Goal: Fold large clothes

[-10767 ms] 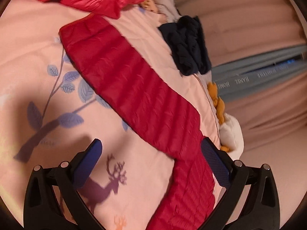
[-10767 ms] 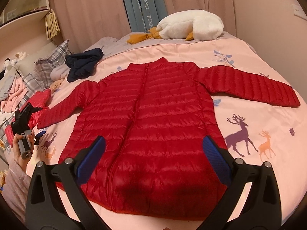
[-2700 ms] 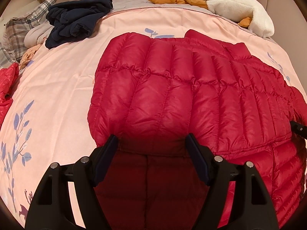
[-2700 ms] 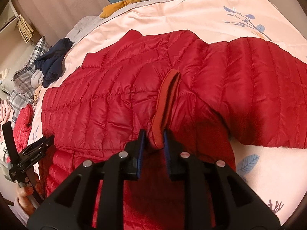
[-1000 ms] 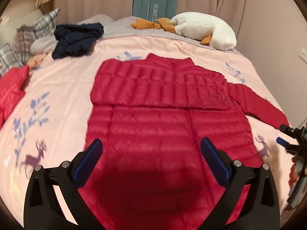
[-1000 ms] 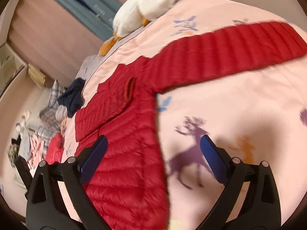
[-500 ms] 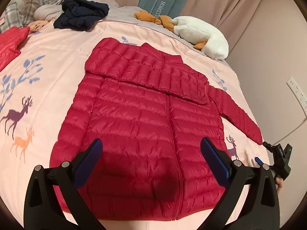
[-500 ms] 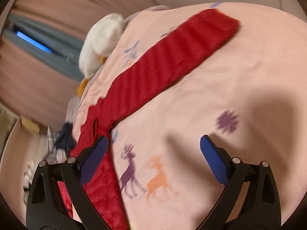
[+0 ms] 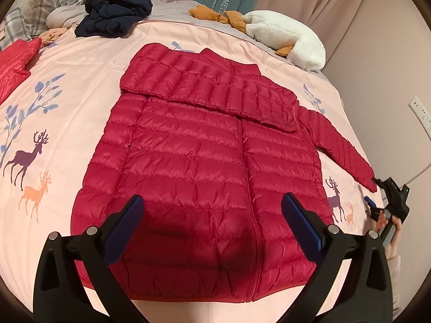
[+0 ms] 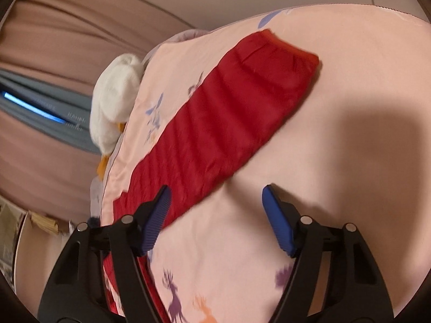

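- Left wrist view showed the red jacket (image 9: 204,161) lying flat, zipper up, in the middle of the pink bed (image 9: 80,62).
- One sleeve (image 9: 212,86) was folded across the chest of the jacket. The other sleeve (image 9: 339,145) stuck out toward 4 o'clock.
- The left gripper (image 9: 210,215) hung over the bottom edge of the jacket at 6 o'clock. Its fingers were wide apart and held nothing.
- In the right wrist view, the straight sleeve ran from 7 o'clock up to 1 o'clock, with its cuff (image 10: 291,51) at the far end.
- The right gripper (image 10: 215,207) was near that sleeve. Its fingers were spread and held nothing.
- A white stuffed toy (image 9: 285,37) sat at 1 o'clock, and a dark blue pile of clothes (image 9: 113,13) sat at 11 o'clock.
- The jacket looked puffy, soft and light. Its shiny cloth probably slipped easily, so a small pinch could slide off.
- A good place to grab was likely the cuff, where the edge was thin and flat.
- The sleeve would bend anywhere, so it probably had to be carried across, not pushed.
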Motion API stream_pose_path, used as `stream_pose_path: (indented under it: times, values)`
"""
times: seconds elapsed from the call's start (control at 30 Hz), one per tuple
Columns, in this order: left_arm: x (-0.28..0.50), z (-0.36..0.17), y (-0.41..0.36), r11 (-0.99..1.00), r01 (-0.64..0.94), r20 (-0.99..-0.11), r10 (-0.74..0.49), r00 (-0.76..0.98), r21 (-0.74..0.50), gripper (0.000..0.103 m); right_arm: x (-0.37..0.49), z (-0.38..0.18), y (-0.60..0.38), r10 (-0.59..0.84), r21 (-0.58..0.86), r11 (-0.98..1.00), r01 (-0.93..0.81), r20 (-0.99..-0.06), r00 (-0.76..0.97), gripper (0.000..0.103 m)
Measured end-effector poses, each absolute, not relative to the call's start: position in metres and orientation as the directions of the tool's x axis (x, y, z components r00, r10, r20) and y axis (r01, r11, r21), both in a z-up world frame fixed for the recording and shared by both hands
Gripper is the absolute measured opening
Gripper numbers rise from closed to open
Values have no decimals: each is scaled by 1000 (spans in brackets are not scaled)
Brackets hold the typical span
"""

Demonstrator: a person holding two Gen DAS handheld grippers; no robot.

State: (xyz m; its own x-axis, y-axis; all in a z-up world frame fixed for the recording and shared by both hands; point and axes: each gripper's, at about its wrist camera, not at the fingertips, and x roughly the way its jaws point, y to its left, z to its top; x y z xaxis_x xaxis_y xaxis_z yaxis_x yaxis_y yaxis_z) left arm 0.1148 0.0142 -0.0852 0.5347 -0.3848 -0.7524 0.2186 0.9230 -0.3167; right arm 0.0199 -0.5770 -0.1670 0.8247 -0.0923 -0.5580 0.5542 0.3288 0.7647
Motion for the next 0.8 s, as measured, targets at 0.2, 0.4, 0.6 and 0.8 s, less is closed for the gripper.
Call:
stream_pose_path:
  times: [0.2, 0.4, 0.6, 0.8]
  values:
    - [121, -85, 1, 926, 229, -760, -378, 529, -301, 102, 27, -174, -598, -143, 802, 266, 534, -515, 845, 68]
    - [129, -87, -13, 925, 236, -768, -379, 516, -298, 102, 30, -179, -609, -202, 825, 230, 516, -478, 855, 49]
    - [137, -93, -26, 929, 236, -778, -369, 508, -286, 102, 31, -189, -612, -236, 801, 237, 550, -502, 832, 11]
    - [139, -95, -32, 928, 235, -779, -370, 506, -288, 102, 31, -170, -603, -247, 784, 317, 533, -474, 845, 6]
